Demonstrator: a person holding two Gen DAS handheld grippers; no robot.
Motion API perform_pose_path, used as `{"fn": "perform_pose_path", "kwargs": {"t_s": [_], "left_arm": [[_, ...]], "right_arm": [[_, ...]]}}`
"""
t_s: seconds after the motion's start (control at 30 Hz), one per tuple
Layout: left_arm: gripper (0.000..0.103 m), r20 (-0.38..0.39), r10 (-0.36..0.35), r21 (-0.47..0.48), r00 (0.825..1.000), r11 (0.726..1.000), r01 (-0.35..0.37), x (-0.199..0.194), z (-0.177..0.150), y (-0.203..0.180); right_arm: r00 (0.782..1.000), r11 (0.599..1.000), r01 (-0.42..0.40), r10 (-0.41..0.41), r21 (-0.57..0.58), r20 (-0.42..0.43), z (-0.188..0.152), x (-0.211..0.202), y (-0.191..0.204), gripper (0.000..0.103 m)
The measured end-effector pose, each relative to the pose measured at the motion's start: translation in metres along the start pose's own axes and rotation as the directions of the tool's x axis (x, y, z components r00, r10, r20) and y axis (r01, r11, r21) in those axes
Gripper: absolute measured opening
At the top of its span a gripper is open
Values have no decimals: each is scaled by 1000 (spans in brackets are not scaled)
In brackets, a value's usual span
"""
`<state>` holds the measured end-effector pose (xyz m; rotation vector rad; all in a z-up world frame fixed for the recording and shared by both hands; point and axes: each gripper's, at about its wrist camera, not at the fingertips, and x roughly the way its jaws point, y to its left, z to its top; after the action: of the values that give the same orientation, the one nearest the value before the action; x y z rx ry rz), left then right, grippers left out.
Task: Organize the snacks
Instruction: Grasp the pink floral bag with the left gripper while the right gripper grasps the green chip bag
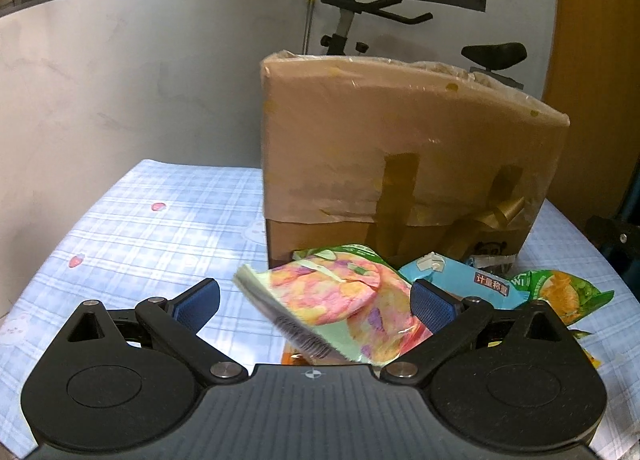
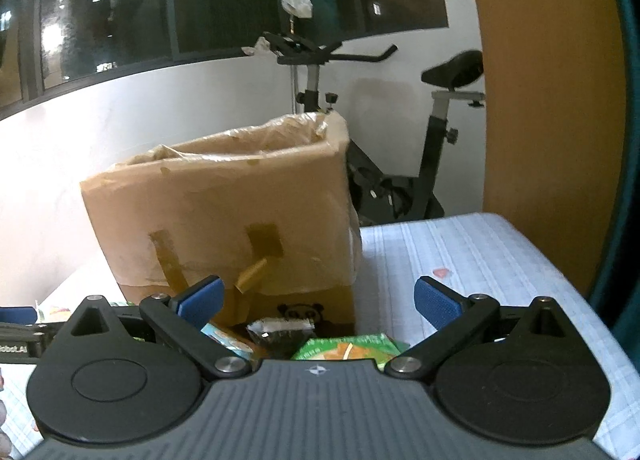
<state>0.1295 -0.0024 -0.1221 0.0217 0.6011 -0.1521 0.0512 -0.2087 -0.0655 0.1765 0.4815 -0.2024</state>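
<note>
The pastel snack packet (image 1: 340,300) is lying between the left claw's (image 1: 316,300) wide-spread fingers, while the right claw (image 2: 320,300) is gaping wide above the green packet (image 2: 348,346).

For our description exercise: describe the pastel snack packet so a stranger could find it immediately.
Start at the tall taped cardboard box on the blue checked cloth. Before it lies a snack pile; the pink-and-yellow blotched packet sits leftmost, between the left gripper fingers, beside a light-blue packet.
</note>
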Motion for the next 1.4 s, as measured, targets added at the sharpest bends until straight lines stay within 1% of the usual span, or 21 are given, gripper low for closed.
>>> {"fn": "perform_pose_path", "kwargs": {"t_s": [0.17,0.37,0.43,0.5,0.53,0.6,0.67,0.73,0.77,0.83,0.87,0.9,1.0,1.07,1.17,1.23,1.4], "left_arm": [[102,-4,-5,-2,1000,1000,5,16,-1,-4],[102,-17,10,10,1000,1000,-10,26,-2,-10],[96,-19,-2,-8,1000,1000,2,24,-2,-7],[78,3,1,-21,1000,1000,-1,19,0,-4],[74,13,-3,-33,1000,999,3,16,2,-1],[59,25,-30,-65,999,997,32,10,6,7],[52,34,-51,-77,998,996,53,5,8,12],[52,18,-49,-72,999,996,50,5,7,14],[53,10,-50,-84,999,995,51,5,7,17],[64,-5,-71,-121,997,990,70,5,5,22],[77,-33,-78,-135,996,988,73,7,4,24],[85,-53,-80,-145,995,987,71,9,3,25],[90,-51,-104,-186,993,978,93,8,-6,30],[93,-56,-133,-226,989,967,118,10,-11,36],[93,-52,-196,-305,979,937,171,13,-17,44],[93,-56,-234,-337,971,920,202,18,-20,44],[93,-73,-269,-365,960,903,225,36,-18,35]], "right_arm": [[999,999,22,-21,40,-27,-9,3,-12,103],[998,996,56,-53,72,-41,-13,4,-28,103],[997,995,62,-58,76,-51,-15,5,-31,103],[996,995,65,-61,75,-60,-17,6,-33,103],[996,995,65,-61,73,-65,-18,7,-33,103],[995,996,65,-59,68,-82,-22,9,-33,103],[993,996,64,-57,63,-99,-25,13,-32,103],[992,997,57,-50,57,-115,-28,16,-31,103],[992,997,52,-45,54,-121,-29,18,-30,103],[991,998,44,-37,51,-128,-29,19,-26,103],[991,998,38,-31,49,-129,-29,20,-24,103],[991,998,33,-27,46,-129,-29,20,-23,103],[991,999,27,-22,34,-133,-31,21,-19,103],[991,999,24,-19,35,-135,-31,21,-19,103],[990,999,28,-22,38,-138,-32,21,-20,103],[990,999,31,-25,41,-141,-33,22,-20,103],[990,999,32,-27,38,-141,-34,22,-20,103]]}}
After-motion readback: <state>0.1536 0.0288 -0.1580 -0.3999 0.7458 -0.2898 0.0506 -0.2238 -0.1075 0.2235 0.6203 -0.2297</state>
